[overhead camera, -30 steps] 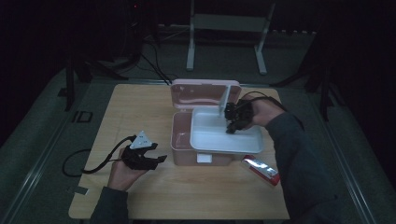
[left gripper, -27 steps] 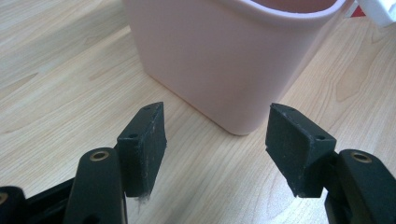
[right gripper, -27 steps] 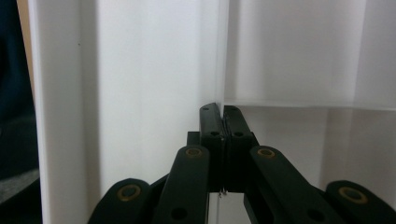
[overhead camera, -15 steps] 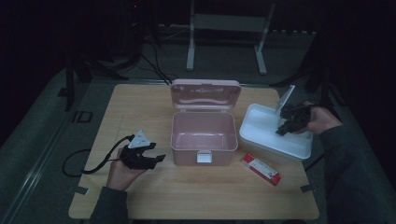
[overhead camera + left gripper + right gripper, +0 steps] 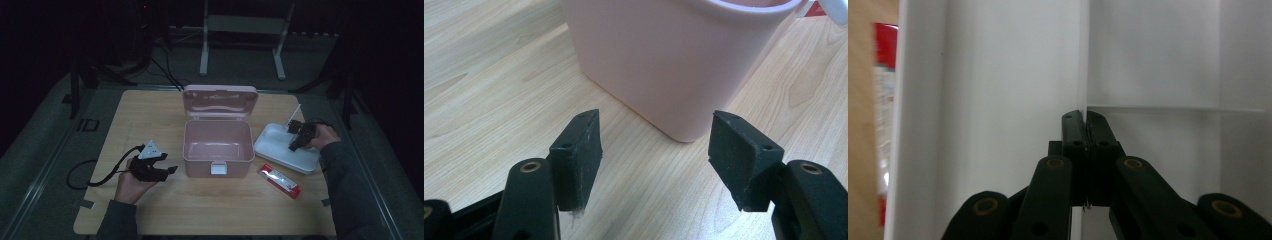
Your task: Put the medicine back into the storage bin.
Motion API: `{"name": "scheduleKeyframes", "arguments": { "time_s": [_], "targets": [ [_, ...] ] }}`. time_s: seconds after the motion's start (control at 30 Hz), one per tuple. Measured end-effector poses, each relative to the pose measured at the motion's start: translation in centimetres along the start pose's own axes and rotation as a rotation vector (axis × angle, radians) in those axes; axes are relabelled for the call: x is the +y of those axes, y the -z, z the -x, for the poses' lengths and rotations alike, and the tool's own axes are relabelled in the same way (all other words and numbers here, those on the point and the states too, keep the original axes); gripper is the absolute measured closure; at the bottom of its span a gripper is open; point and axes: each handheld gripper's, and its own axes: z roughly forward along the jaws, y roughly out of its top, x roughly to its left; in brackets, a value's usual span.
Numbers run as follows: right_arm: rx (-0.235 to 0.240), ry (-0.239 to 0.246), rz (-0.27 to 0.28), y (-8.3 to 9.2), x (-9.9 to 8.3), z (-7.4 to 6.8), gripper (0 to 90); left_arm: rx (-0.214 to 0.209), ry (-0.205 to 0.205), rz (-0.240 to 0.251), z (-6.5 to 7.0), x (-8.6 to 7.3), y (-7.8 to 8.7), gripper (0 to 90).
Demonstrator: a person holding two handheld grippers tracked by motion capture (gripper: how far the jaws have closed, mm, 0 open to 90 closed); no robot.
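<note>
2 grippers: R (image 5: 296,140) clamped on white tray (image 5: 280,147), L (image 5: 167,170) open.

Both grippers are black. Left gripper (image 5: 656,150): flat rectangular pads (image 5: 579,155) with small screw holes, on rounded links with brass-coloured rivets; grey three-cornered plate (image 5: 151,149) on top; black cable (image 5: 95,175) looping off it. Right gripper (image 5: 1087,125): same black links, brass-ringed rivets. Both sleeves (image 5: 350,190) dark grey, long.
</note>
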Motion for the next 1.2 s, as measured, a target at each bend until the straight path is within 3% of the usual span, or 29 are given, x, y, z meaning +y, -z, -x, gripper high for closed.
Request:
{"name": "scheduleKeyframes", "arguments": {
  "time_s": [0.03,0.13,0.27,0.43,0.77,1.1,1.2],
  "targets": [
    [-0.019,0.002,-0.033,-1.0,0.3,0.1,89.5,0.001,0.0,0.0,0.0,0.0,0.0,37.7],
    [-0.007,-0.018,-0.026,-1.9,0.3,0.4,89.5,0.001,0.001,0.001,0.0,0.0,0.0,37.7],
    [-0.016,-0.021,-0.06,-2.9,0.3,0.2,86.2,-0.001,-0.001,-0.001,0.0,0.0,0.0,37.7],
    [-0.015,-0.029,-0.043,-2.2,0.1,-0.3,76.1,0.0,-0.003,-0.003,0.0,0.0,-0.1,37.7],
    [-0.008,-0.013,-0.017,-0.7,-0.1,-3.7,56.9,0.001,0.001,-0.001,0.0,0.0,0.0,37.7],
    [0.001,0.003,0.019,-0.6,-0.6,-7.2,53.7,0.003,0.001,0.002,0.1,-0.1,0.0,37.7],
    [0.032,-0.001,0.015,-0.8,-0.7,-8.3,51.1,0.002,-0.001,0.0,0.1,-0.1,0.0,37.7]
  ]
}}
